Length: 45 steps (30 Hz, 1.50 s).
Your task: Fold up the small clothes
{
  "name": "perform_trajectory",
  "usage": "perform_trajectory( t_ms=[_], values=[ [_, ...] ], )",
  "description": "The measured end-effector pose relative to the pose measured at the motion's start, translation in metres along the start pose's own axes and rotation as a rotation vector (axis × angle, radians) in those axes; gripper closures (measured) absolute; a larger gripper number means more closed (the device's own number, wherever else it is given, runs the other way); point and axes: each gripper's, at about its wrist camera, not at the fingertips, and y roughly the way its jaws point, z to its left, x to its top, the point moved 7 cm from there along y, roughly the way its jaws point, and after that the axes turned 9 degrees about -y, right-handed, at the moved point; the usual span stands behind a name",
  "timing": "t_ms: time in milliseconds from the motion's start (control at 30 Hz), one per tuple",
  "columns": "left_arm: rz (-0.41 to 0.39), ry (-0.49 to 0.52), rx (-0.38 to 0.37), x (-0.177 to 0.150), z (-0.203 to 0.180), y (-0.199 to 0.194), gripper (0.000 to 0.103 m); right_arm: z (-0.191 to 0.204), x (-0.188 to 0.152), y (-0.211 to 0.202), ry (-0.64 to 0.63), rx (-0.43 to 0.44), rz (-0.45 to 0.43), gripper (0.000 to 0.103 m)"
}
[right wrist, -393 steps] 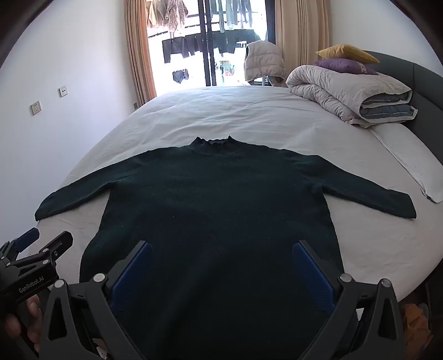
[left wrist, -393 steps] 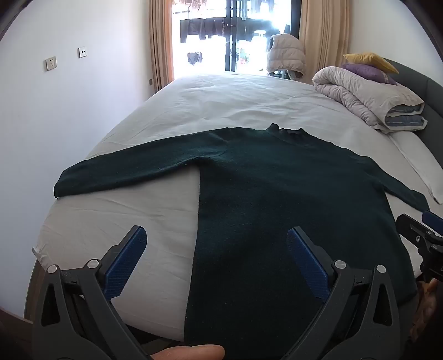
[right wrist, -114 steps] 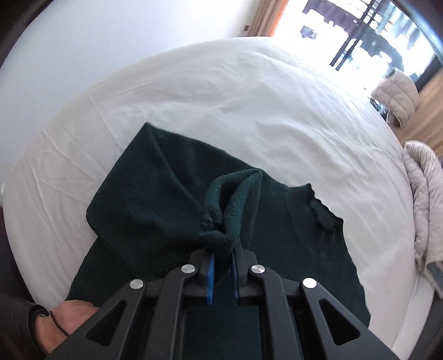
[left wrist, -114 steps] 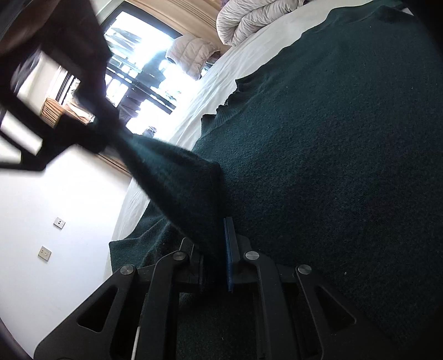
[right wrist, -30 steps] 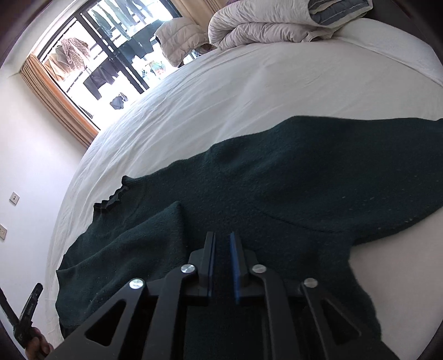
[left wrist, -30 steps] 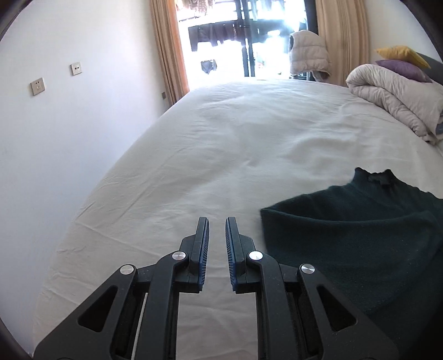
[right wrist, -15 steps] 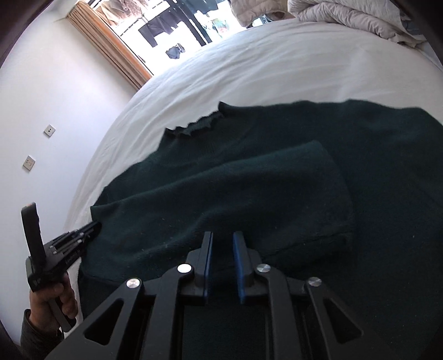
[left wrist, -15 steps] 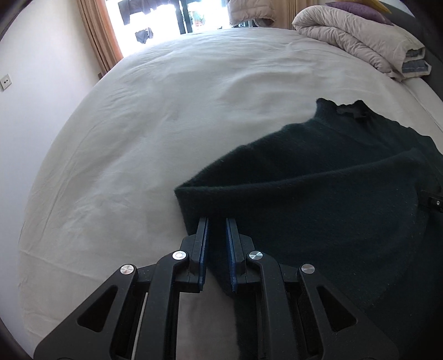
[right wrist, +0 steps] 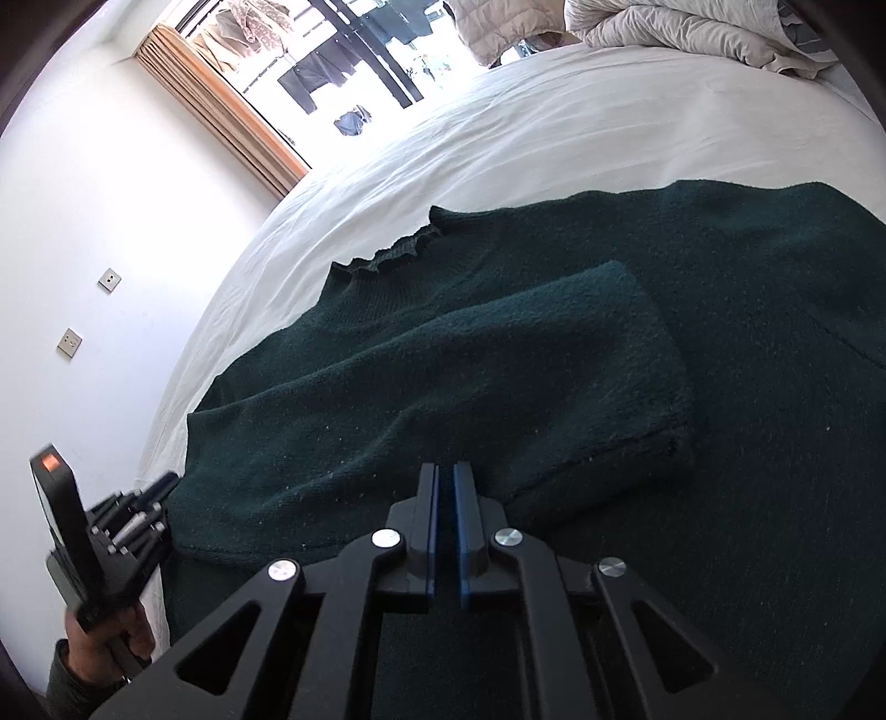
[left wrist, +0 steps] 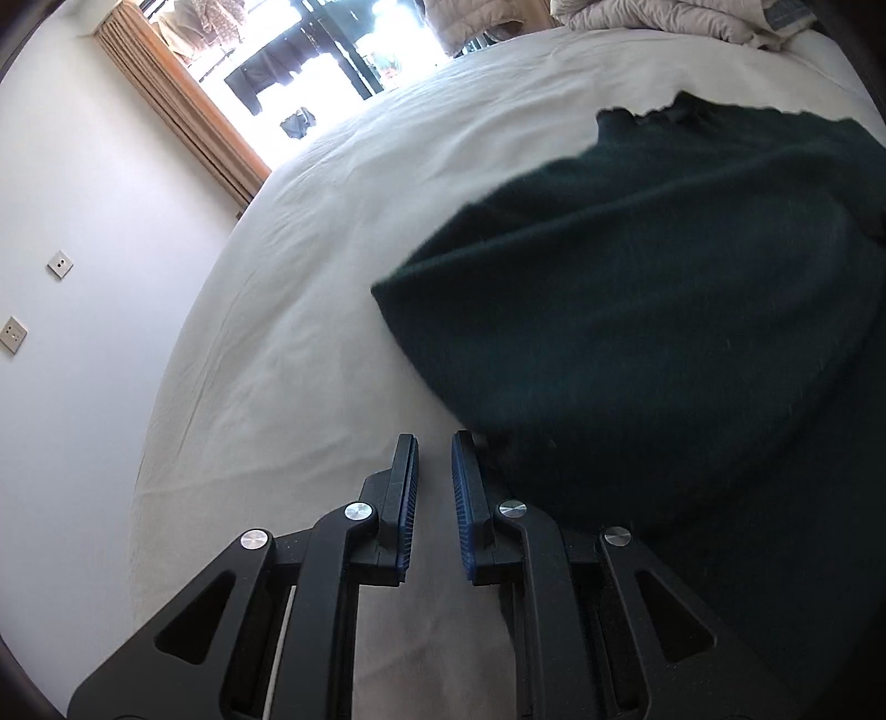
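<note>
A bed under a white sheet fills both views, with a window and tan curtain beyond it and a rumpled duvet at the far right. A dark green sweater lies flat across the near half of the sheet, frilled collar pointing toward the window, and one sleeve is folded over the chest so its cuff rests on the body. The right gripper hovers over the sweater just short of that cuff, jaws together with only a sliver between the blue pads and no cloth in them. The left gripper sits low over bare sheet at the sweater's left edge – its jaws nearly together, a thin slit showing sheet, the right pad just beside the folded edge; contact cannot be told. In the right view a hand holds the left gripper by that same edge
</note>
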Motion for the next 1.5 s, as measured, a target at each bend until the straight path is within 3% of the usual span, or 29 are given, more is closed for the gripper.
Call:
perform_trajectory(
  t_ms=[100,233,333,433,500,567,633,767,900,1067,1167,1233,1300,1400,1500],
  values=[
    [-0.028,0.014,0.036,-0.016,-0.002,-0.013,0.09,0.0,-0.002,-0.002,-0.011,-0.001,0.005,0.098],
    [-0.087,-0.005,0.044,-0.013,0.001,-0.039,0.09,0.005,-0.002,-0.01,-0.016,0.005,-0.002,0.097],
    [-0.171,-0.047,0.033,0.008,0.002,-0.061,0.09,0.016,0.003,-0.014,-0.035,0.039,-0.034,0.094],
    [-0.176,-0.054,0.016,0.04,-0.01,-0.057,0.09,0.019,0.006,-0.008,-0.04,0.04,-0.033,0.088],
    [-0.111,-0.021,0.031,0.046,-0.019,-0.035,0.09,0.011,0.001,0.003,-0.02,0.02,0.0,0.081],
    [0.043,0.007,0.019,0.03,-0.029,0.005,0.09,0.006,-0.005,0.002,-0.006,0.054,-0.02,0.085],
    [-0.02,0.065,0.085,0.022,-0.035,-0.002,0.09,0.003,-0.01,-0.004,-0.016,0.061,-0.021,0.087],
    [-0.05,0.195,0.193,0.0,-0.05,-0.027,0.091,-0.003,-0.018,-0.009,-0.01,0.078,-0.028,0.091],
    [-0.156,0.329,0.284,-0.021,-0.066,-0.06,0.09,-0.003,-0.022,-0.013,0.001,0.085,-0.046,0.091],
    [-0.248,0.271,0.271,0.013,-0.06,-0.077,0.09,-0.006,-0.024,-0.016,0.02,0.105,-0.056,0.091],
    [-0.213,0.236,0.266,0.03,-0.054,-0.055,0.09,-0.003,-0.024,-0.017,0.003,0.103,-0.058,0.087],
    [-0.02,0.245,0.19,0.016,-0.06,-0.013,0.091,-0.003,-0.024,-0.017,0.003,0.1,-0.053,0.086],
    [-0.088,0.253,0.221,0.014,-0.061,-0.018,0.091,-0.004,-0.026,-0.021,0.014,0.106,-0.043,0.086],
    [-0.092,0.249,0.229,0.014,-0.06,-0.028,0.091,-0.013,-0.031,-0.04,0.033,0.104,-0.071,0.073],
    [-0.119,0.191,0.202,0.023,-0.058,-0.045,0.091,-0.04,-0.034,-0.085,0.09,0.091,-0.188,0.055]
  ],
)
